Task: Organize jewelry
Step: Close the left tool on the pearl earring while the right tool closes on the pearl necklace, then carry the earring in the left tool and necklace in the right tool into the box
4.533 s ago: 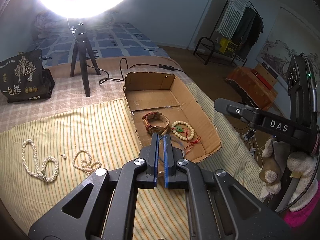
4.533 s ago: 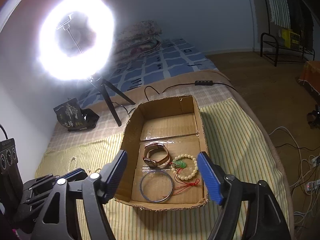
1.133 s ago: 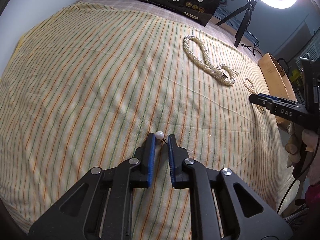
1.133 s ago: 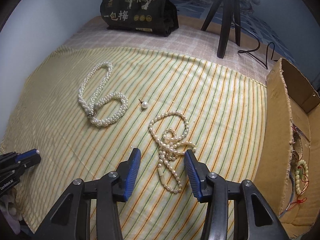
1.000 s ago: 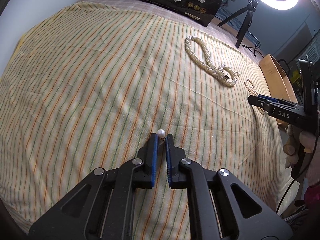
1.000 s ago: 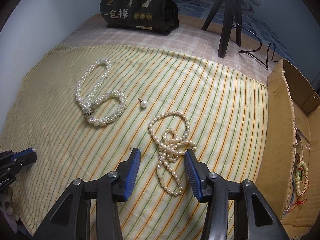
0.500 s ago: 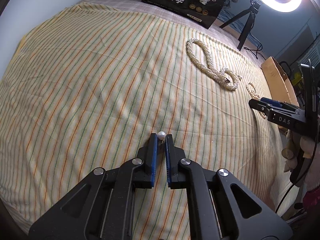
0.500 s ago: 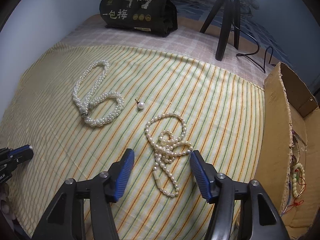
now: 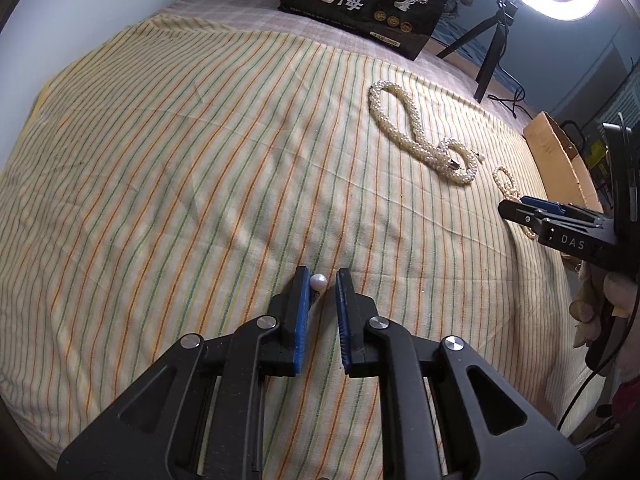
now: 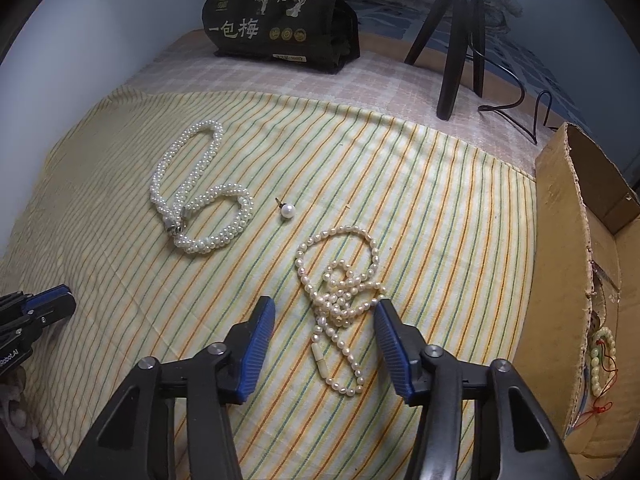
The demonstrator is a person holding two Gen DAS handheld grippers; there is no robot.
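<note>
Bed, covered with a striped cloth (image 9: 180,160); items listed from left to right

1. Left hand-held gripper (image 9: 322,278), pointing steeply down at the cloth near its left part. Jaws narrow and just been opening; a slim gap shows on the right side of the item between them.
2. Pearl stud (image 9: 319,282), one round white pearl on a short pin, sitting between the left tips, against the left blue pad and clear of the right one. Whether it rests on the cloth cannot be told.
3. Twisted pearl rope (image 10: 247,210), thick, multi-strand, laid in a loose figure-eight with a metal clasp at the crossing. Loose on the cloth, well apart from both grippers.
4. Second pearl stud (image 10: 287,211), pin pointing up-left, lying on the cloth just right of the rope.
5. Thin pearl strand (image 10: 340,300), single row of small cream beads, tangled in a heap with one loop above and a tail below.
6. Right hand-held gripper (image 10: 324,306), about half open, jaws just been closing. Its blue pads stand either side of the strand's heap without pressing on it; the strand lies on the cloth.
7. Cardboard box (image 10: 560,220), open-topped, at the right edge of the bed. A pale bead bracelet (image 10: 596,360) with red cord lies inside.

Behind, far side of the bed: black printed bag (image 10: 276,12), tripod (image 10: 452,72), lit ring light (image 9: 560,10)
</note>
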